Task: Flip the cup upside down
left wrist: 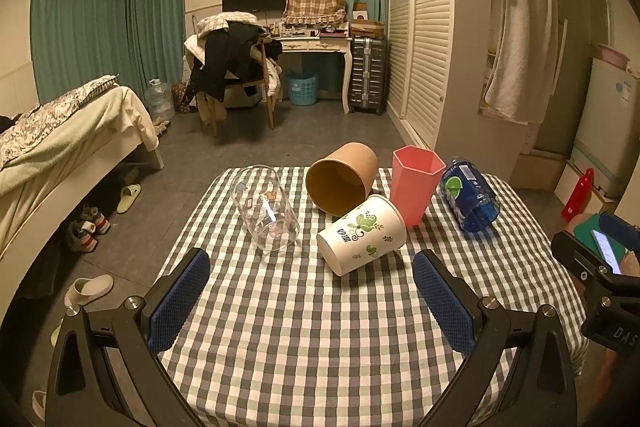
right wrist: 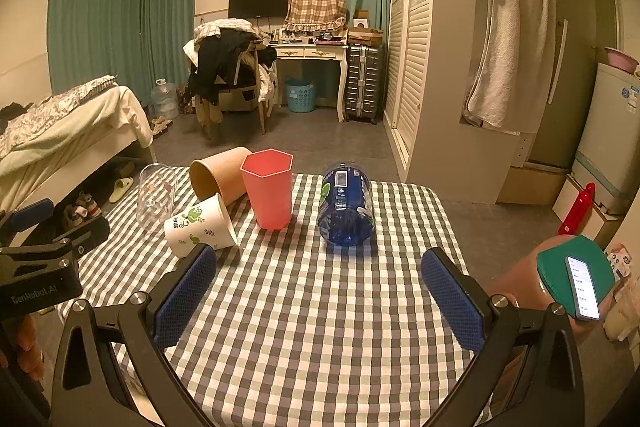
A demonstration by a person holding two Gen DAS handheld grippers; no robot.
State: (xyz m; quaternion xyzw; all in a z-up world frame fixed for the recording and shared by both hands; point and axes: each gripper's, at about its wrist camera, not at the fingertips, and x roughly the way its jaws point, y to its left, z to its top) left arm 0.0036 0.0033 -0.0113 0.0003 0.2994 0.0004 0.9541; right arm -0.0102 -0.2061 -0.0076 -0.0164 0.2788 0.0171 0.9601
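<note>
Here, both your grippers hover over the near part of the checked tablecloth (left wrist: 304,339), each spread wide with nothing between the blue pads. Your left gripper (left wrist: 311,301) points toward the white paper cup with green floral print (left wrist: 362,233), which lies on its side just in front of the pink hexagonal cup (left wrist: 414,187), its rim turned toward that cup. Your right gripper (right wrist: 319,295) faces the gap between the pink hexagonal cup (right wrist: 269,193) and the blue plastic bottle (right wrist: 346,205).

The pink cup stands upright, mouth up, near the far edge of the table. Behind it and to its left lies a brown paper cup (left wrist: 342,179) on its side, mouth toward you, touching the white paper cup. Further left of the pink cup, a clear glass with small printed figures (left wrist: 266,211) also lies on its side. To its right the blue bottle (left wrist: 470,195) lies on the cloth, apart from it.
</note>
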